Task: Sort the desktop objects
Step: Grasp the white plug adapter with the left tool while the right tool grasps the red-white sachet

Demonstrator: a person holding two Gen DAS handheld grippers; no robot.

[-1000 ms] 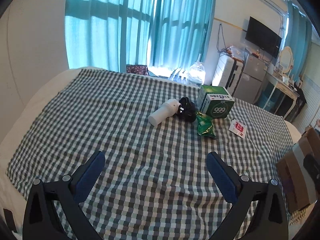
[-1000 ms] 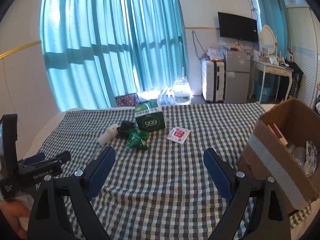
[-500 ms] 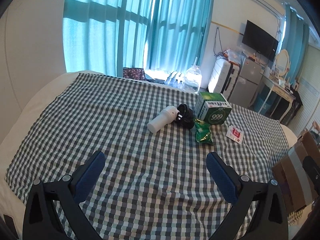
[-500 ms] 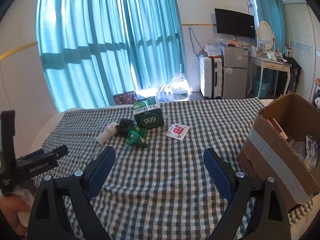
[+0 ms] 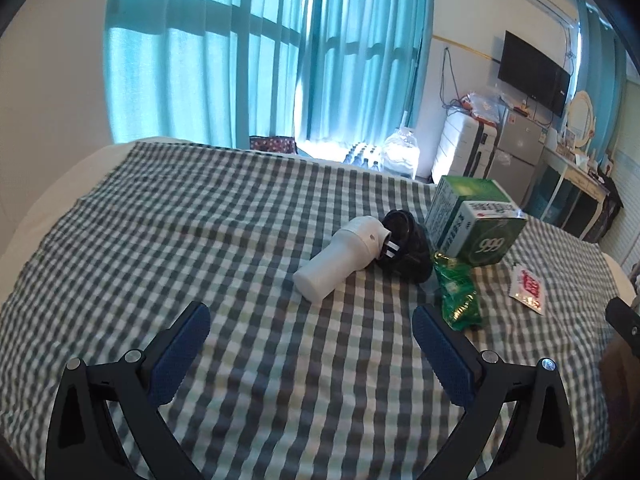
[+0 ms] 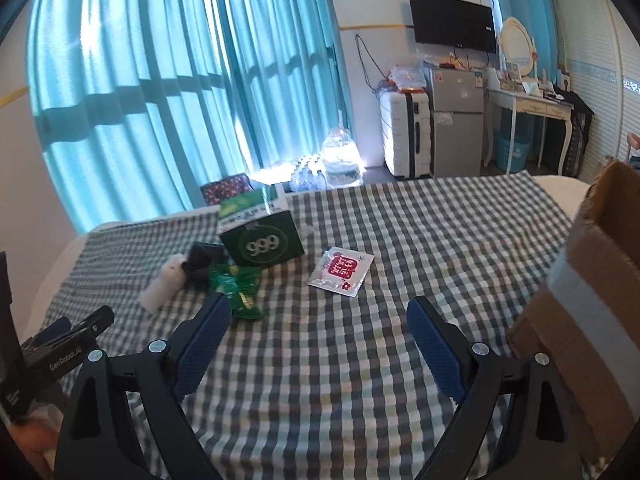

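Bare checked cloth (image 5: 248,240) ahead of both wide-spread, empty grippers, left (image 5: 310,330) and right (image 6: 318,322); clustered mid-cloth: white bottle (image 5: 340,254), green box (image 5: 474,220), green packet (image 5: 458,300), red sachet (image 6: 341,272); cardboard box (image 6: 592,300) at right edge.

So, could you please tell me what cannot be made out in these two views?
- Brown cardboard box: its inside is cut off by the right wrist view's edge.
- Black round object: partly hidden behind the white plug-in cylinder in the left wrist view; identity unclear.
- Crumpled green foil packet: print blurred in the right wrist view.
- White-and-red sachet: characters too small.
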